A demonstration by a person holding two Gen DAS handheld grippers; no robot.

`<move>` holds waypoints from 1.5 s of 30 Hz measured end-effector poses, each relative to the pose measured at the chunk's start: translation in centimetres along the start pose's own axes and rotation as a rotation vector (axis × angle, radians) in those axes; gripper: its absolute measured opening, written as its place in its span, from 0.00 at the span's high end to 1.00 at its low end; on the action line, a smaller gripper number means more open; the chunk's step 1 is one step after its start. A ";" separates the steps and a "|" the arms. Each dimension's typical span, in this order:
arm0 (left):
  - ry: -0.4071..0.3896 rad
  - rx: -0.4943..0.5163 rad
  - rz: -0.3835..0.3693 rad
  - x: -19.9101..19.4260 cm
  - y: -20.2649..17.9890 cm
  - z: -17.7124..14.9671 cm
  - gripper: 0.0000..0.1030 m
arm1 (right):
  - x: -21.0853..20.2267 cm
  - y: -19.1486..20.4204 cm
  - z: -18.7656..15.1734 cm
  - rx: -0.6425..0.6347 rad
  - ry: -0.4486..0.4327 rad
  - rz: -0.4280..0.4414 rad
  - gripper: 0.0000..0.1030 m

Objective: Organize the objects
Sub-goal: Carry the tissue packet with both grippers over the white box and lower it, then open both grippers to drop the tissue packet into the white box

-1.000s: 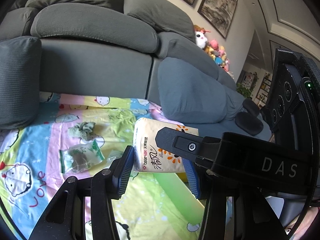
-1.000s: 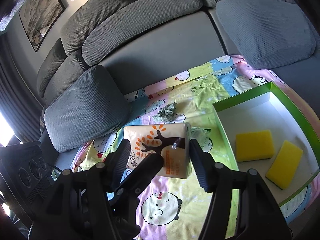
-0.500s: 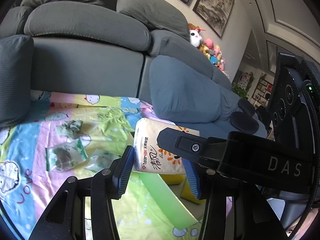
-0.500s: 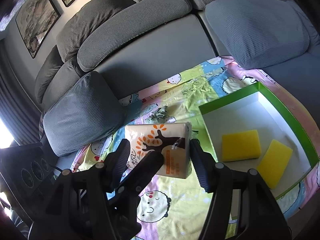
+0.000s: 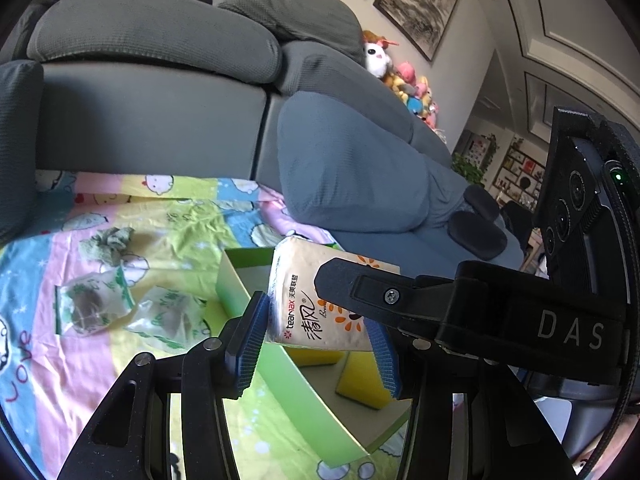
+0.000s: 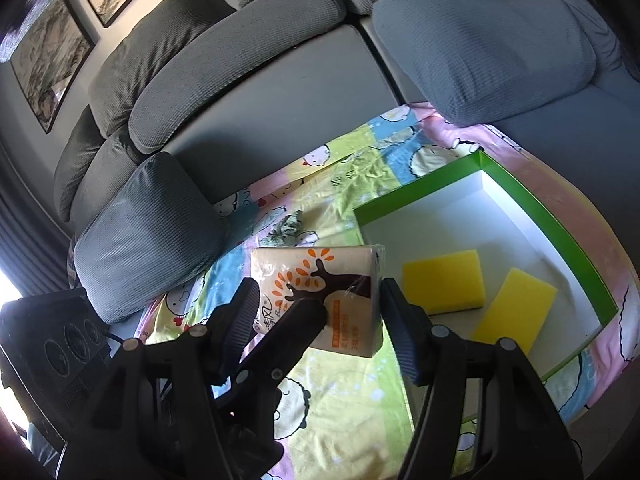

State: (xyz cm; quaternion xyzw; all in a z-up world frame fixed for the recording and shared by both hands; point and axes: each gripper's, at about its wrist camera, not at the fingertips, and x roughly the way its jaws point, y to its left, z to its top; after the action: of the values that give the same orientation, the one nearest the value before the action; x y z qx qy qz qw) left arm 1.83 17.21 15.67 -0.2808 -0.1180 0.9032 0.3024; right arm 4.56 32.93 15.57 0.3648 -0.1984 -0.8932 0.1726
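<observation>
Pinching a tissue pack [image 5: 320,304] from both sides: left gripper [image 5: 318,354] and right gripper [image 6: 316,328] jaws apparently both clamped, above green box [image 6: 560,232] edge.

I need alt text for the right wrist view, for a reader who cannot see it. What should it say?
Two grippers hold a tissue pack in the air above a cartoon-print sheet, just left of a green box containing two yellow sponges. The right gripper spans the pack's sides; the left gripper reaches in from lower left. A grey sofa fills the background.
</observation>
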 end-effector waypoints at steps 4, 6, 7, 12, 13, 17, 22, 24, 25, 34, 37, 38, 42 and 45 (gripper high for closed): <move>0.016 0.002 -0.014 0.7 -0.4 0.0 0.51 | 0.0 -0.8 0.1 0.016 0.003 -0.019 0.40; 0.024 -0.001 -0.025 1.1 -0.5 -0.1 0.51 | -0.1 -1.0 0.2 0.022 0.002 -0.031 0.40; 0.029 -0.002 -0.029 1.3 -0.6 -0.1 0.51 | -0.1 -1.2 0.2 0.023 0.001 -0.038 0.40; 0.057 -0.010 -0.054 2.5 -0.9 -0.4 0.51 | -0.1 -2.3 0.4 0.042 0.001 -0.063 0.40; 0.064 -0.012 -0.059 2.7 -1.0 -0.4 0.51 | -0.1 -2.6 0.4 0.048 0.002 -0.072 0.40; 0.096 -0.026 -0.082 3.9 -1.4 -0.9 0.51 | -0.2 -3.7 0.6 0.071 0.006 -0.101 0.40; 0.139 -0.053 -0.101 5.1 -1.4 -1.5 0.51 | 0.2 -4.7 0.5 0.085 0.028 -0.152 0.40; 0.153 -0.062 -0.109 5.5 -1.4 -1.8 0.51 | 0.4 -5.0 0.5 0.085 0.037 -0.168 0.40; 0.158 -0.065 -0.110 5.7 -1.4 -1.9 0.51 | 0.5 -5.1 0.5 0.085 0.041 -0.177 0.40; 0.211 -0.113 -0.074 6.4 -0.9 -2.7 0.51 | 1.5 -5.9 0.4 0.092 0.073 -0.273 0.40; 0.211 -0.139 -0.062 5.5 -0.2 -2.4 0.51 | 1.5 -6.2 0.4 0.100 0.072 -0.312 0.33; 0.212 -0.151 -0.059 5.2 0.1 -2.2 0.51 | 1.4 -6.2 0.3 0.101 0.067 -0.310 0.29; 0.165 -0.207 -0.031 2.4 2.2 -1.1 0.51 | 1.1 -5.7 0.4 0.092 0.044 -0.289 0.22; 0.124 -0.214 0.047 -0.2 3.9 0.1 0.50 | 1.2 -4.8 0.5 0.067 0.037 -0.290 0.20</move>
State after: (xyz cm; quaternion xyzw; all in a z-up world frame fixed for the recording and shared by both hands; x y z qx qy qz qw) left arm 0.07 14.02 14.39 -0.3695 -0.1880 0.8732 0.2562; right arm 2.63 36.66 12.85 0.4115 -0.1703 -0.8948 0.0332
